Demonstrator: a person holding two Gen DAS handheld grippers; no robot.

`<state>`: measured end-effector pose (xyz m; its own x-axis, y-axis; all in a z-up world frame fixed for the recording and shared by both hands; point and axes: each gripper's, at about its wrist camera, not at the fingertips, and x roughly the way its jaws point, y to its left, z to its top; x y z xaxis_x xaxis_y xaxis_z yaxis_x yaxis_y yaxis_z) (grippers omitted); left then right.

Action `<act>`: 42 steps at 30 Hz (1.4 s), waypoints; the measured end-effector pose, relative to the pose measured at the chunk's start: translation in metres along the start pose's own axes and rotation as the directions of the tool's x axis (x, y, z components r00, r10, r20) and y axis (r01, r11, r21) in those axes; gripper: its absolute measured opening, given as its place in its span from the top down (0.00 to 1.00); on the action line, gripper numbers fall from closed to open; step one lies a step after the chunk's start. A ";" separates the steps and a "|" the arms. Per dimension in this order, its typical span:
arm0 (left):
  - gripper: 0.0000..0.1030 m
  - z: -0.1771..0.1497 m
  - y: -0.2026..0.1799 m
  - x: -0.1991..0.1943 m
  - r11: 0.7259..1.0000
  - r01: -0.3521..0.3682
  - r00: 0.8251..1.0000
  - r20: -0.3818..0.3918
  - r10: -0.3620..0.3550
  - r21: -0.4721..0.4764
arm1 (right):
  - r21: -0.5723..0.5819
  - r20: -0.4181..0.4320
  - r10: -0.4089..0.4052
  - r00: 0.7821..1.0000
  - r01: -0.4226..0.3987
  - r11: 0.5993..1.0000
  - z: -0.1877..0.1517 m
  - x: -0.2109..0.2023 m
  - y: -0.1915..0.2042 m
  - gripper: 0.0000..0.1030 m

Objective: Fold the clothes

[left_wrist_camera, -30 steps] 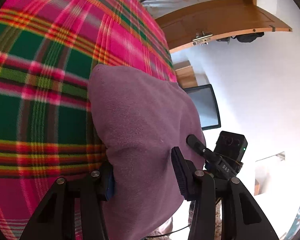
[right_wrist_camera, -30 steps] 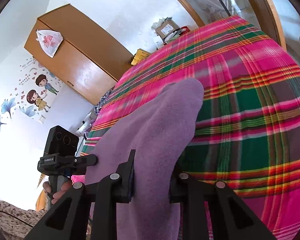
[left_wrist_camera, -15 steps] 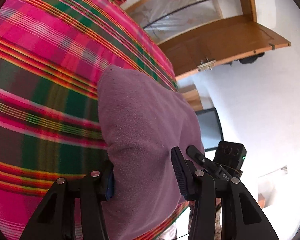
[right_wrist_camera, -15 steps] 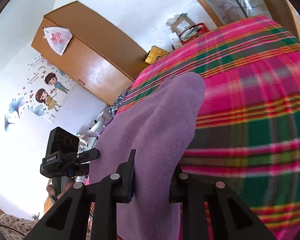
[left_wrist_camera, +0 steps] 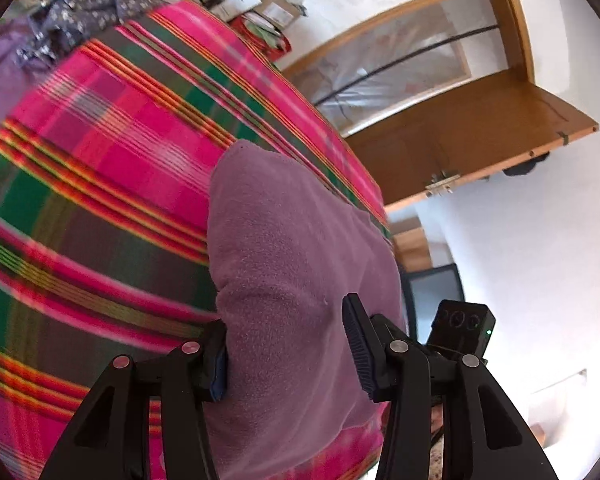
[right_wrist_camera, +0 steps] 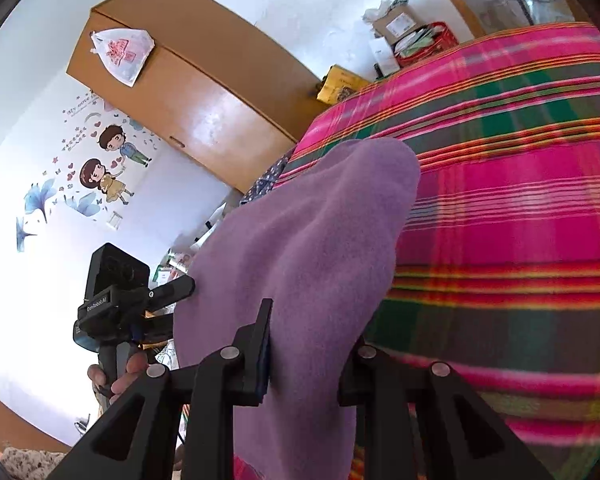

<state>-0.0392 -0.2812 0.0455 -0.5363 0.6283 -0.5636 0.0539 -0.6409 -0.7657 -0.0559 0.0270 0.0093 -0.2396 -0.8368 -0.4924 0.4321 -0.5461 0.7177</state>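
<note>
My left tongs (left_wrist_camera: 286, 350) and right tongs (right_wrist_camera: 312, 354) both grip the fleece's (left_wrist_camera: 292, 264) near edge above the plaid bed (left_wrist_camera: 100, 184).

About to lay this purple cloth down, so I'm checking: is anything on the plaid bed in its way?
Nothing visible. Both tongs, left and right, grip the purple cloth over bare plaid bed. The floral garment lies at the bed's far edge, clear of it.
</note>
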 end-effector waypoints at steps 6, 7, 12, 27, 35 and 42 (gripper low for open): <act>0.52 0.031 0.033 -0.007 0.998 -0.025 0.999 0.026 0.026 -0.049 | 0.007 -0.031 0.009 0.999 -0.008 1.000 0.017 0.044 0.006 0.77; 0.52 0.035 0.037 -0.008 0.998 -0.028 0.999 0.032 0.029 -0.054 | 0.003 -0.035 0.010 0.999 -0.010 1.000 0.020 0.050 0.008 0.77; 0.52 0.057 0.057 -0.015 0.997 -0.042 0.998 0.050 0.046 -0.071 | 0.005 -0.048 0.027 0.998 -0.027 1.000 0.034 0.079 0.013 0.77; 0.52 0.092 0.117 -0.015 0.984 -0.101 0.994 0.034 0.107 -0.146 | 0.017 -0.071 0.002 0.997 0.000 1.000 0.053 0.139 0.009 0.76; 0.51 0.088 0.130 -0.015 0.985 -0.084 0.995 0.035 0.090 -0.153 | 0.024 -0.082 -0.043 0.996 0.045 0.999 0.051 0.147 -0.001 0.67; 0.51 0.086 0.140 -0.015 0.983 -0.067 0.997 0.032 0.074 -0.169 | 0.027 -0.088 -0.072 0.993 0.075 0.997 0.048 0.148 -0.002 0.63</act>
<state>-0.0955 -0.4181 -0.0264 -0.5574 0.5651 -0.6083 0.2313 -0.5980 -0.7674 -0.1340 -0.0975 -0.0413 -0.1928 -0.7882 -0.5845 0.3896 -0.6082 0.6916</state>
